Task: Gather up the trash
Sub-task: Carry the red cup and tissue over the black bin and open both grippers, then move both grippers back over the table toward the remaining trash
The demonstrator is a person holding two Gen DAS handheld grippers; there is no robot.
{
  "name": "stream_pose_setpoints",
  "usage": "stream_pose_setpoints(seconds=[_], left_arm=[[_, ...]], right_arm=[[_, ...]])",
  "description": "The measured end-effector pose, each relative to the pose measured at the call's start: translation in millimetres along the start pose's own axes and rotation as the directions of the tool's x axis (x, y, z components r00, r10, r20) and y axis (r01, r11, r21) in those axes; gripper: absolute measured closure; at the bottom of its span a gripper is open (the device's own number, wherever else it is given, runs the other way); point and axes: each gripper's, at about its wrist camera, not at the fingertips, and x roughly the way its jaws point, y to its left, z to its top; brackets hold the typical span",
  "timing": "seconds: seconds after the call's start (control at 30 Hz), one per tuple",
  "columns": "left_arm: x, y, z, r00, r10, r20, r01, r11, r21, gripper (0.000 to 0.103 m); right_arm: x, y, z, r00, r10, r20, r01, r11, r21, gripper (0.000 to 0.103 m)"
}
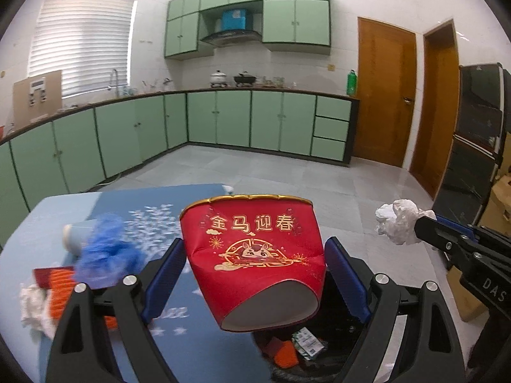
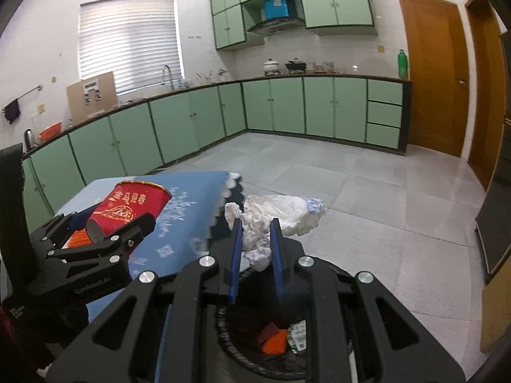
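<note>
Lying on the blue tablecloth (image 1: 198,351) at far left: crumpled tissue (image 1: 32,306), an orange wrapper (image 1: 59,282) and a blue glove (image 1: 105,252). The left gripper (image 1: 254,266) clamps a dented red paper cup (image 1: 255,255) above the black trash bin (image 2: 281,357). The right gripper (image 2: 255,239) pinches a white tissue wad (image 2: 255,236) over the same bin.

You get even daylight from blinds (image 1: 81,40) far left; floor (image 1: 361,175) glare right; fisheye bends edges; blue wrapper (image 1: 107,252) motion-blurred.
</note>
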Motion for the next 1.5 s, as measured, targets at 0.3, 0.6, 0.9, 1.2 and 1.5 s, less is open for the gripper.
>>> stream_pose_setpoints(seconds=[0.3,0.6,0.9,1.2,1.5], left_arm=[[43.3,-28.1,-4.4,0.998,-0.037,-0.048,0.039,0.999,0.027,0.017],[74.3,-42.1,-6.7,0.995,-0.057,-0.077,0.06,0.997,0.046,0.017],[96.8,-49.8,-6.6,0.986,-0.1,-0.13,0.108,0.993,0.056,0.013],[83.7,-39.6,0.8,0.986,-0.125,-0.111,0.127,0.992,0.012,0.008],[34.3,-7.5,19.9,0.996,-0.082,-0.033,0.082,0.997,-0.002,0.008]], right_arm=[[27.7,-34.6,-14.8,0.998,-0.047,-0.048,0.049,0.998,0.048,0.087],[60.9,-59.8,-21.4,0.993,-0.077,-0.094,0.083,0.995,0.062,0.087],[75.3,-77.0,-30.0,0.986,-0.1,-0.134,0.114,0.989,0.099,0.06],[55.3,-83.6,-32.8,0.979,-0.177,-0.102,0.19,0.973,0.13,0.015],[23.1,-55.7,-17.7,0.987,-0.156,-0.028,0.158,0.979,0.127,0.01]])
